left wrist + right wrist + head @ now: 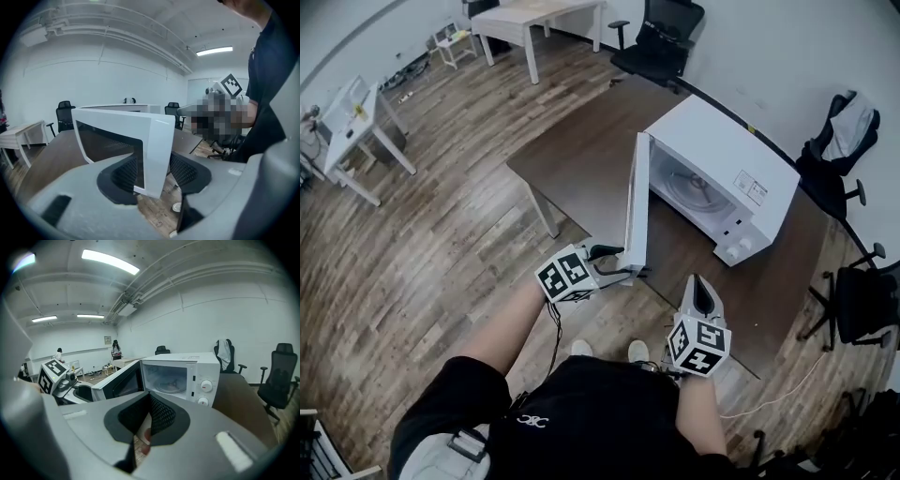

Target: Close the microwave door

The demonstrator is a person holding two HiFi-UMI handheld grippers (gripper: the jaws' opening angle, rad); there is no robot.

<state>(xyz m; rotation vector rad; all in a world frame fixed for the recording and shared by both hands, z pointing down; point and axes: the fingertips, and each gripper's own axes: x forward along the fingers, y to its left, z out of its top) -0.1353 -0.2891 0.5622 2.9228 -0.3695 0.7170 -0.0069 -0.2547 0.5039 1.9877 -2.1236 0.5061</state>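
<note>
A white microwave (722, 178) stands on a dark brown table (581, 169). Its door (637, 202) is swung wide open toward me, and the glass turntable shows inside. My left gripper (628, 265) is at the door's free edge. In the left gripper view the door's white corner (150, 140) stands between the jaws of the left gripper (152, 176), which are spread wide with a gap beside the door. My right gripper (703, 292) hovers over the table's front edge, right of the door. Its jaws are together on nothing. The right gripper (147, 420) faces the microwave (187, 373).
Black office chairs stand behind the table (661, 42) and at its right (839, 150), (862, 300). White desks sit far back (534, 19) and at the left (352, 122) on the wooden floor. Two people (115, 350) stand far off.
</note>
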